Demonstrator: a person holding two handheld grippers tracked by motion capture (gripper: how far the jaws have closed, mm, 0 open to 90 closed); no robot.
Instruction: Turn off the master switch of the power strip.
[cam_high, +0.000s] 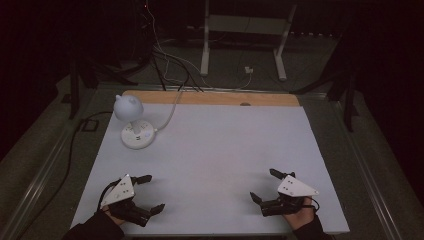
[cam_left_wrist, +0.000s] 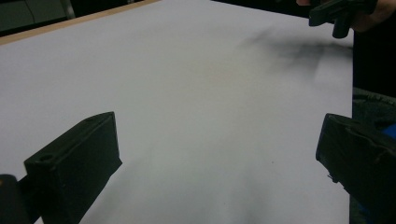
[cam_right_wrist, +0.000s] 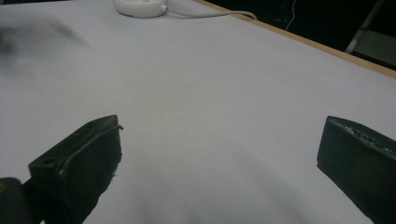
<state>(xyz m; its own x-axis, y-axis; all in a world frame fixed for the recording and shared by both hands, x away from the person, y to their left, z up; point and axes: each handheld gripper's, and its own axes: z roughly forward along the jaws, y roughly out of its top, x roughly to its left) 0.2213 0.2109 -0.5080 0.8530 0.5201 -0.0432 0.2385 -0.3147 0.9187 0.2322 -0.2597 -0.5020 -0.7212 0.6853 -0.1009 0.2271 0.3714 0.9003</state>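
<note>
On my left, the left gripper (cam_high: 148, 192) hovers low over the near edge of the white table (cam_high: 215, 150), jaws wide and empty. The white lamp (cam_high: 134, 122) stands at the far left corner, well apart from both; my right gripper (cam_high: 265, 185) rests near the front right, also spread wide, holding nothing.

Showing matt white sheet over worktop (cam_high: 215, 150), bare wood strip (cam_high: 210, 97) behind; glossy white plastic lamp (cam_high: 134, 125); matt black tongs (cam_high: 150, 192).

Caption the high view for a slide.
Both open grippers, left and right, rest near the white table's front edge; lamp far left.
</note>
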